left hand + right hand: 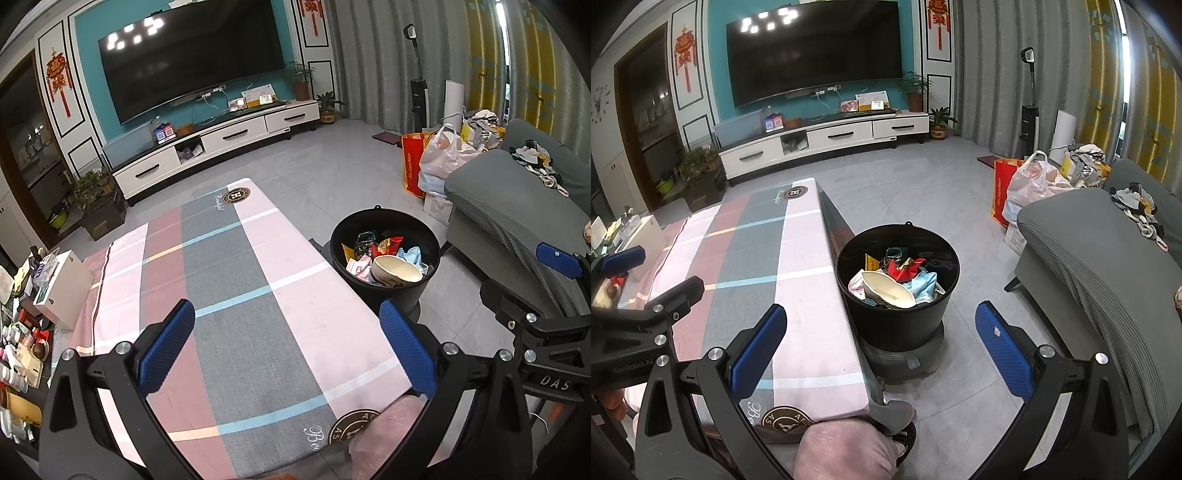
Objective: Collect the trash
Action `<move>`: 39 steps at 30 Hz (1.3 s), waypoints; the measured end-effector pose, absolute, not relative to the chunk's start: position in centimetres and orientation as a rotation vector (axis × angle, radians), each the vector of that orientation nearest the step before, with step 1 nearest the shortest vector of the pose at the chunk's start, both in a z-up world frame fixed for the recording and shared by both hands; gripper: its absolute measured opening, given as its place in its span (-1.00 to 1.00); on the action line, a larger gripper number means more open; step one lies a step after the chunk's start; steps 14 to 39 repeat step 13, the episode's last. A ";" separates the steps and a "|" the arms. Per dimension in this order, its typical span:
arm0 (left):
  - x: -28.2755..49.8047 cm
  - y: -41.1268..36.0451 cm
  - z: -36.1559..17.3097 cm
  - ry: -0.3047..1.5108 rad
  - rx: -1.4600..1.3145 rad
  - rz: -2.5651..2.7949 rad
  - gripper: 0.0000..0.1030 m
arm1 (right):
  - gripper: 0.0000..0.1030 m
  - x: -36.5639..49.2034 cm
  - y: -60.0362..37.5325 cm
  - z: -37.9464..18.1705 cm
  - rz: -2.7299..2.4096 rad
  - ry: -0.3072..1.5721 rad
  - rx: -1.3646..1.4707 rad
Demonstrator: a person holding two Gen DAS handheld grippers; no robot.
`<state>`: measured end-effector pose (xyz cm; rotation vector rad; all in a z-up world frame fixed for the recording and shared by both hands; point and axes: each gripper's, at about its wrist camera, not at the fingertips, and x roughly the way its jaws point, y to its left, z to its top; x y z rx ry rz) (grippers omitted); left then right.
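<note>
A black bin (pixel 384 291) stands on the floor right of the table; it also shows in the right wrist view (pixel 899 321). It holds a cream paper bowl (pixel 397 271) (pixel 888 291), coloured wrappers (pixel 384 245) (pixel 905 266) and light blue tissue (pixel 923 284). My left gripper (pixel 286 343) is open and empty above the striped tablecloth (pixel 229 280). My right gripper (pixel 881 343) is open and empty, above the table's right edge and in front of the bin. The right gripper's arm (pixel 543 325) also shows at the right of the left wrist view.
Bottles and boxes (pixel 22 332) crowd the table's far left. A grey sofa (pixel 1100 266) stands right of the bin, with bags (pixel 1030 188) behind it. A TV stand (pixel 827 140) lines the far wall. A pink-clad knee (pixel 846 450) is below the table's near corner.
</note>
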<state>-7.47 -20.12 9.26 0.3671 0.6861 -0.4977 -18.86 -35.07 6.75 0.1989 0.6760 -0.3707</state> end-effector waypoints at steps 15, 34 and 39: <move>-7.1 -19.8 8.9 0.699 0.360 -0.491 0.94 | 0.94 -18.4 -35.2 6.7 -0.365 0.678 0.196; -7.1 -19.8 8.9 0.699 0.360 -0.491 0.94 | 0.94 -18.4 -35.2 6.7 -0.365 0.678 0.196; -7.1 -19.8 8.9 0.699 0.360 -0.491 0.94 | 0.94 -18.4 -35.2 6.7 -0.365 0.678 0.196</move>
